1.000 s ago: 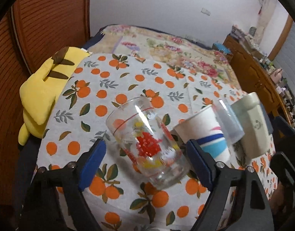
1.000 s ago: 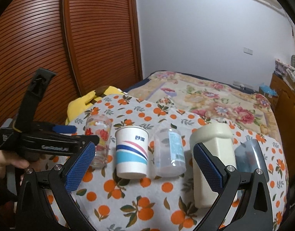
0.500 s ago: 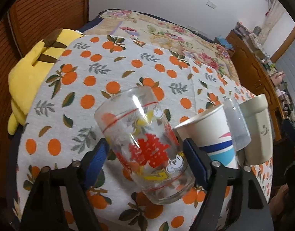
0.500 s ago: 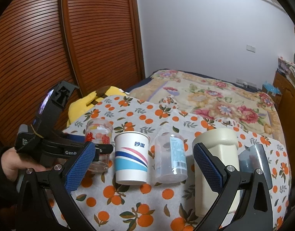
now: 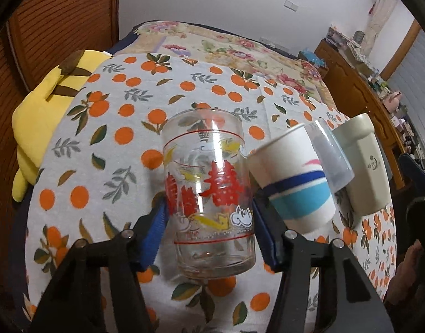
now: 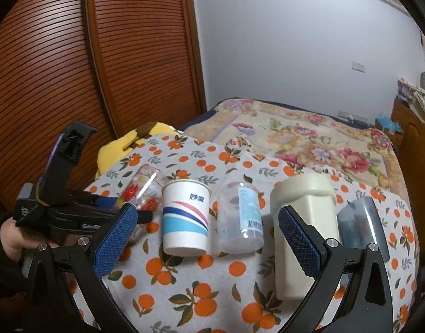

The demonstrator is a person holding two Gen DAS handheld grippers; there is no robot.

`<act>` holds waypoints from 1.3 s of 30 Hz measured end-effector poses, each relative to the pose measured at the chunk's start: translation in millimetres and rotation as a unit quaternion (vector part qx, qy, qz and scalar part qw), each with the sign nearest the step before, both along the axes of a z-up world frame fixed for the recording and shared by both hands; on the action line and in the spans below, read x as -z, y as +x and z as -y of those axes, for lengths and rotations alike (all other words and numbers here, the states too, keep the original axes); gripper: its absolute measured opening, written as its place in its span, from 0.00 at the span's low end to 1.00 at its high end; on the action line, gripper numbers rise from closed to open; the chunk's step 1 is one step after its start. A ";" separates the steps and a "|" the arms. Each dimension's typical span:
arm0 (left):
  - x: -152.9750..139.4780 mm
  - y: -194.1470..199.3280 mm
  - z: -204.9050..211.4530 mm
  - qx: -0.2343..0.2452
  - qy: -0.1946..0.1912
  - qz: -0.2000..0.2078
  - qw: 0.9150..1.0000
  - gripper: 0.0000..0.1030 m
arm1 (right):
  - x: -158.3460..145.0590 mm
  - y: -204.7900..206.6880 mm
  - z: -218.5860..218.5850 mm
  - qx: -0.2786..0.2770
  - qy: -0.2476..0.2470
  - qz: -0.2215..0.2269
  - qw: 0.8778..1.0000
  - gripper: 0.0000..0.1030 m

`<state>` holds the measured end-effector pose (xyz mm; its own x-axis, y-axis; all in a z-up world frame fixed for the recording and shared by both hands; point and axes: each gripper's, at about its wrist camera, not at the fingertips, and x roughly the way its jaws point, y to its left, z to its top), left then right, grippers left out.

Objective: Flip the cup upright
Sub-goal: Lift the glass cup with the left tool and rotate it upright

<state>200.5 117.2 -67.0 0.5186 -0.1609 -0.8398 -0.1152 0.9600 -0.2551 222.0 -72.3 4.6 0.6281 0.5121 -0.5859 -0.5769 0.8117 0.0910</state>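
Glass cup (image 5: 209, 194) pinched between pads of our left gripper (image 5: 209, 230), tilted. Paper cup (image 5: 293, 180) at 3 o'clock. Our right gripper (image 6: 207, 238) wide, holding nothing.

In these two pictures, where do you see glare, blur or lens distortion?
Left wrist view: white glare streaks run down the glass cup held in the left gripper; the paper cup looks slightly blurred; dark fisheye corners. Right wrist view: the louvered door bows strongly; the glass is tilted and smeared; the right gripper stays sharp.
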 end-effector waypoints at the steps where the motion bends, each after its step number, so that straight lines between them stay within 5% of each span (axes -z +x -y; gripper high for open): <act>1: -0.2 -2.7 0.5 0.000 0.003 0.002 1.000 0.56 | 0.0 -1.3 0.5 0.001 0.000 0.000 1.000 1.00; 12: -25.8 -55.8 8.3 0.002 0.001 0.060 0.998 0.55 | 3.9 -33.2 21.2 0.025 -0.001 0.009 1.000 1.00; 20: -45.8 -84.2 52.8 0.052 -0.013 0.096 0.994 0.56 | 1.6 -61.0 55.0 0.064 0.001 0.023 0.998 1.00; 39: -10.8 -115.9 153.5 0.145 -0.047 0.064 0.986 0.56 | 23.8 -116.7 137.7 0.153 0.006 0.012 0.988 1.00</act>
<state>84.6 -36.3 -56.2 0.5407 -0.3916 -0.7445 0.1991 0.9194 -0.3391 105.3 -210.0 -19.2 0.7679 0.3034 -0.5642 -0.3070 0.9473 0.0916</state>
